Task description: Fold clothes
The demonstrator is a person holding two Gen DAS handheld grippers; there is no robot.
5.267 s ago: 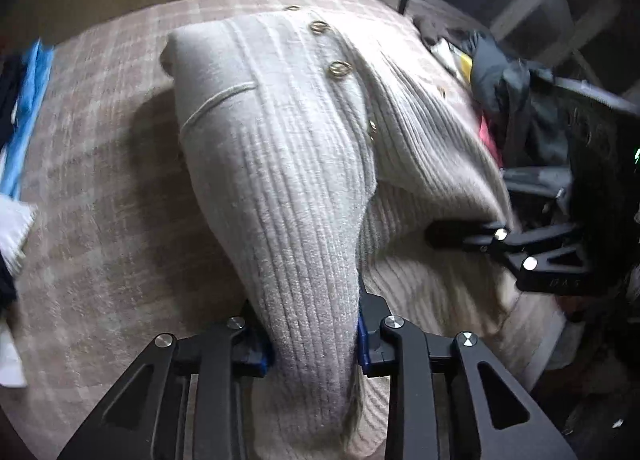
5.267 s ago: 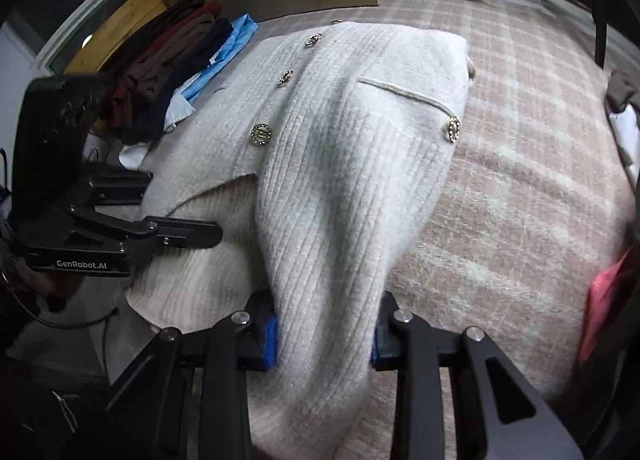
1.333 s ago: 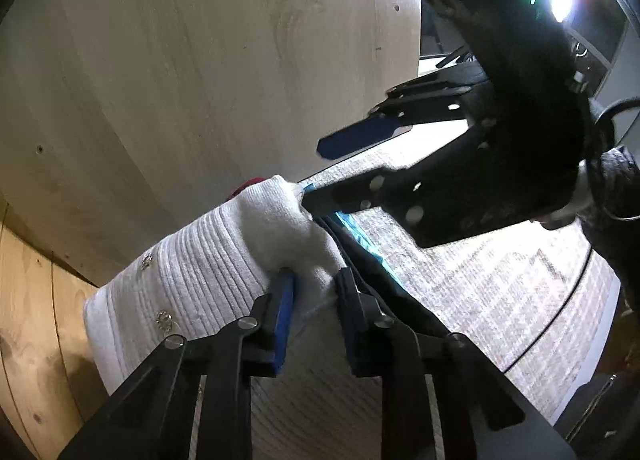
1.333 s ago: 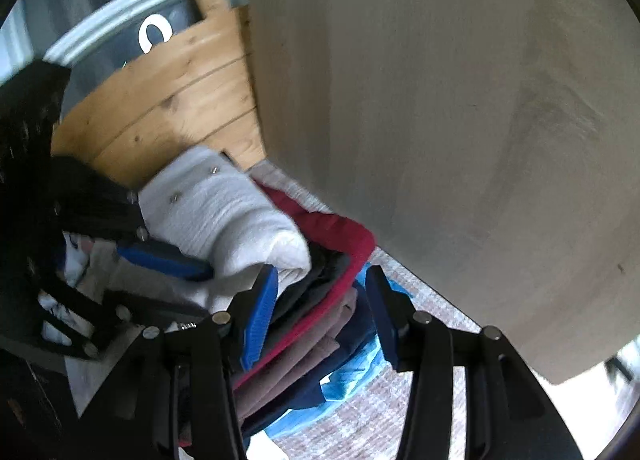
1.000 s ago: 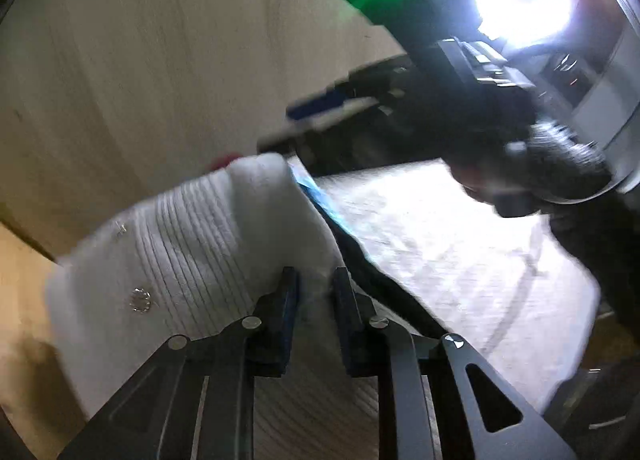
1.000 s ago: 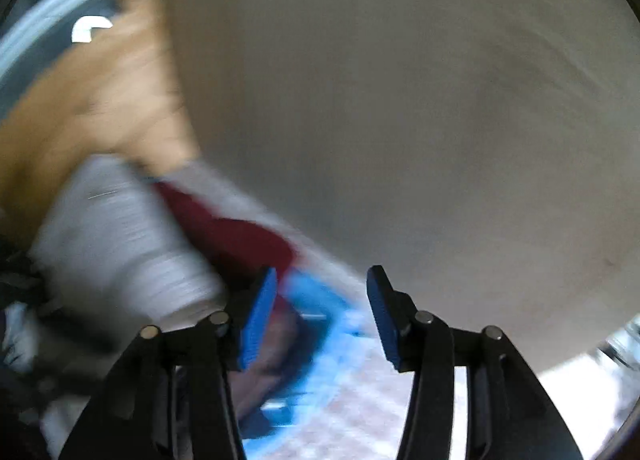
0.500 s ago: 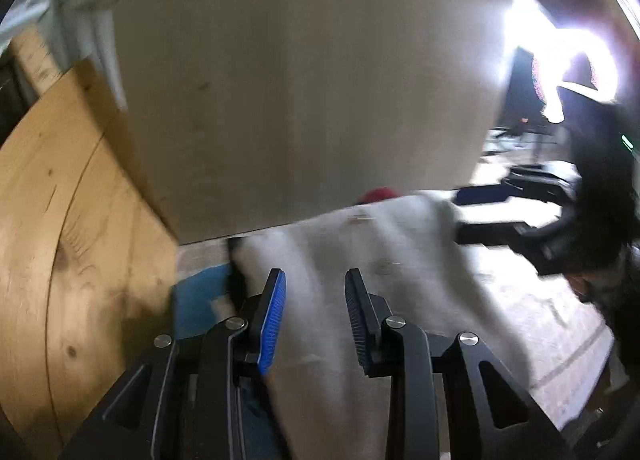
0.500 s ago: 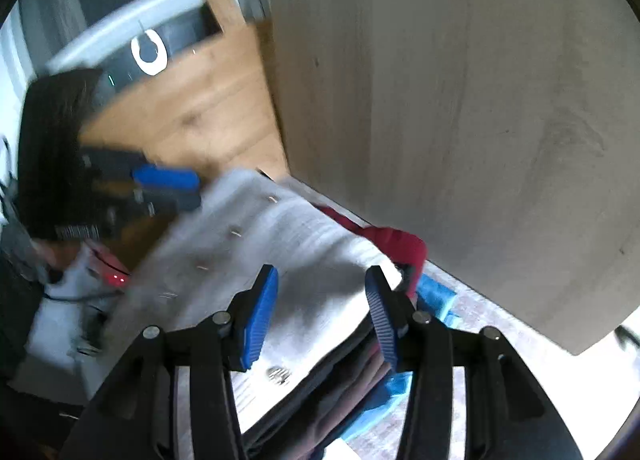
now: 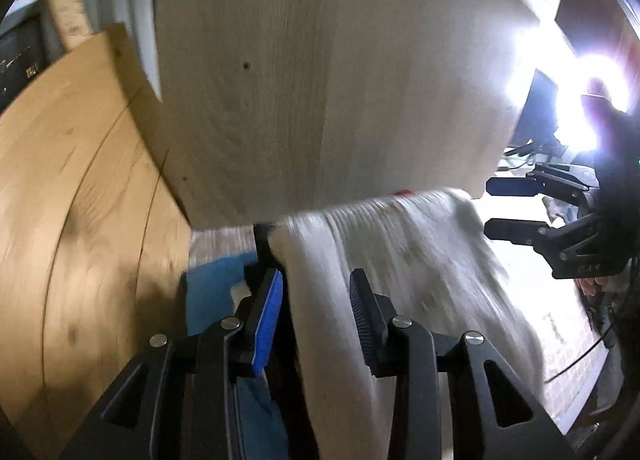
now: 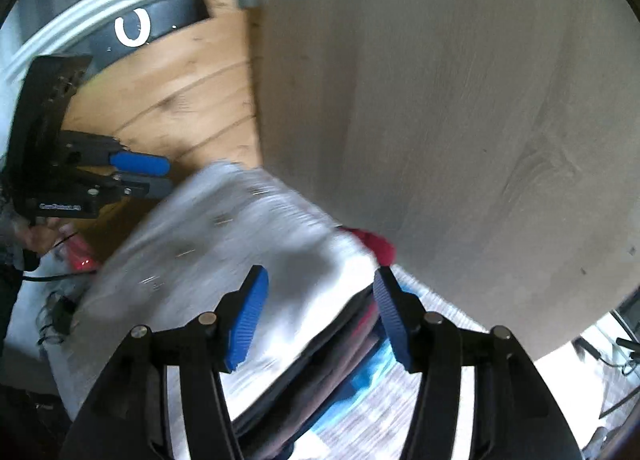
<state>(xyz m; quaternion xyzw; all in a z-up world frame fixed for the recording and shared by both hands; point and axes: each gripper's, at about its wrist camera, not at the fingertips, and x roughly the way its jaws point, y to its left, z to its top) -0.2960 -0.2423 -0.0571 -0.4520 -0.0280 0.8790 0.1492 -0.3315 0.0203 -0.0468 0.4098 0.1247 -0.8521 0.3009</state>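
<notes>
Between and beyond the parted jaws of both grippers, the folded cream ribbed-knit cardigan (image 10: pixel 224 256) lies on top of a stack of folded dark, red and blue garments (image 10: pixel 340 356). The left gripper (image 9: pixel 316 296) and right gripper (image 10: pixel 320 300) are both released, gripping nothing, before a pale wooden panel (image 10: pixel 460 99).
</notes>
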